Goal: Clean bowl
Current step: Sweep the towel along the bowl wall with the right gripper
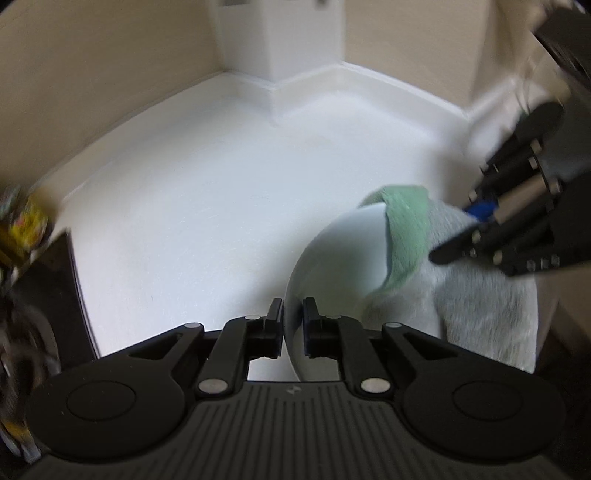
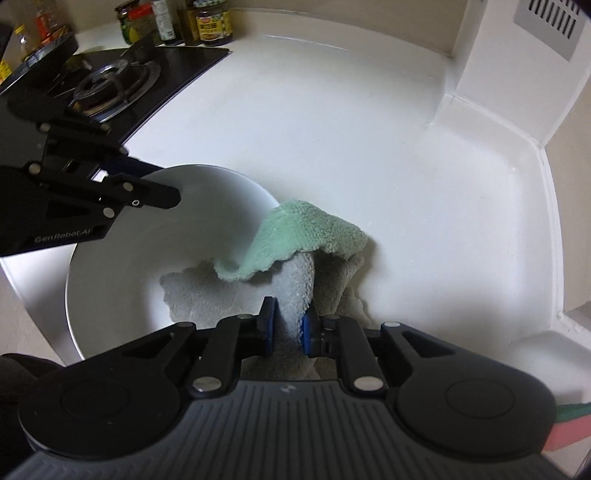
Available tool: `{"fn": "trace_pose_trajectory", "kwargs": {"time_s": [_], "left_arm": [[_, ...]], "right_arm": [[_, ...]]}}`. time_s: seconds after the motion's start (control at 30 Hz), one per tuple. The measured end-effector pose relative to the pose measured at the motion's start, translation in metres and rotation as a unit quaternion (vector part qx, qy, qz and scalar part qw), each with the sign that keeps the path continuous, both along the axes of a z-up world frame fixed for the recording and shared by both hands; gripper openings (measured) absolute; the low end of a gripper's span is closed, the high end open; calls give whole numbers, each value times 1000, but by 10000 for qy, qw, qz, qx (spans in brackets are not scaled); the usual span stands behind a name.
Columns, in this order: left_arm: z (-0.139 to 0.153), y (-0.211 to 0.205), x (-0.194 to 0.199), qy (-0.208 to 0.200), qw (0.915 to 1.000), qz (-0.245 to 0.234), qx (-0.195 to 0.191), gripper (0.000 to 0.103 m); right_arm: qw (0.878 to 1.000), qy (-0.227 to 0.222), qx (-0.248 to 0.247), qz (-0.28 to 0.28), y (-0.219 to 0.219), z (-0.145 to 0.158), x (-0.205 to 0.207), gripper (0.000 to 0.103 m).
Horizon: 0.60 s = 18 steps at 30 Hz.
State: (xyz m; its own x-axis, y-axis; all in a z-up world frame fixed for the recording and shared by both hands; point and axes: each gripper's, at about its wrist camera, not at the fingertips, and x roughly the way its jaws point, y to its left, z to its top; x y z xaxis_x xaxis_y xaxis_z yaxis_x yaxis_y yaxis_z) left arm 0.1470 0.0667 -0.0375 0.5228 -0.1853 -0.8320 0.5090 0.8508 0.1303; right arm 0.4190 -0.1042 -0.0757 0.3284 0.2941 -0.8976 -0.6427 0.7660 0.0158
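— Left gripper [image 1: 293, 325]: how is it set?
— Pitched steeply downward; the jaws are closed to a narrow gap, a thin white rim is clamped between the pads.
— Right gripper [image 2: 289, 323]?
— Also angled down, reached in from the opposite side; a fold of fabric is pinched between its blue pads [image 2: 305, 332].

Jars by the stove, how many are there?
About 5 jars in the right wrist view: one, one and one behind the stove, two further left; more may be hidden.
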Motion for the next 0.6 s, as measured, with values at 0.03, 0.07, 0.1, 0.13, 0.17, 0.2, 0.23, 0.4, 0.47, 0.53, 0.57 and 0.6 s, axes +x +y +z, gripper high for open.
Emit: {"fn": "trace_pose_trajectory", "kwargs": {"time_s": [0.03,0.07,0.1,0.13,0.17,0.2,0.23,0.4,0.47,0.53,0.57,0.6], "left_arm": [[-1,-2,4,-2,10000,-28,-4,11],[-2,-3,8,-4,10000,-56,-8,11],[-3,-3,10,6,10000,-5,-64,10],[-3,-2,11,22,9999,85,-146,10],[-3,-1,11,32,9997,172,-190,9],[-3,-1,8,24,9997,190,-182,8],[-3,-1,5,11,9997,175,-157,7],[-3,1,-2,14,9995,261,-170,9],[-4,2,-2,-22,9981,562,-266,8],[-5,4,-1,-31,9953,858,-451,7],[-6,4,0,-40,9939,975,-511,7],[-7,3,1,-54,9933,1026,-522,7]], "right_arm": [[10000,13,-18,72,1,-1,1,12],[9999,9,-59,146,2,-1,1,13],[9996,-10,-131,245,4,-1,0,13],[9991,-28,-219,368,7,-1,0,14],[9983,-21,-310,498,10,-1,0,15],[9973,1,-386,617,14,-1,2,15],[9963,-12,-474,722,18,-1,5,15],[9852,-527,-1005,1287,44,-7,21,17],[9810,-639,-997,1535,50,-9,29,17],[9852,-567,-766,1425,46,-9,36,16],[9881,-504,-651,1301,43,-9,38,15],[9930,-365,-462,1022,37,-9,39,13]]}}
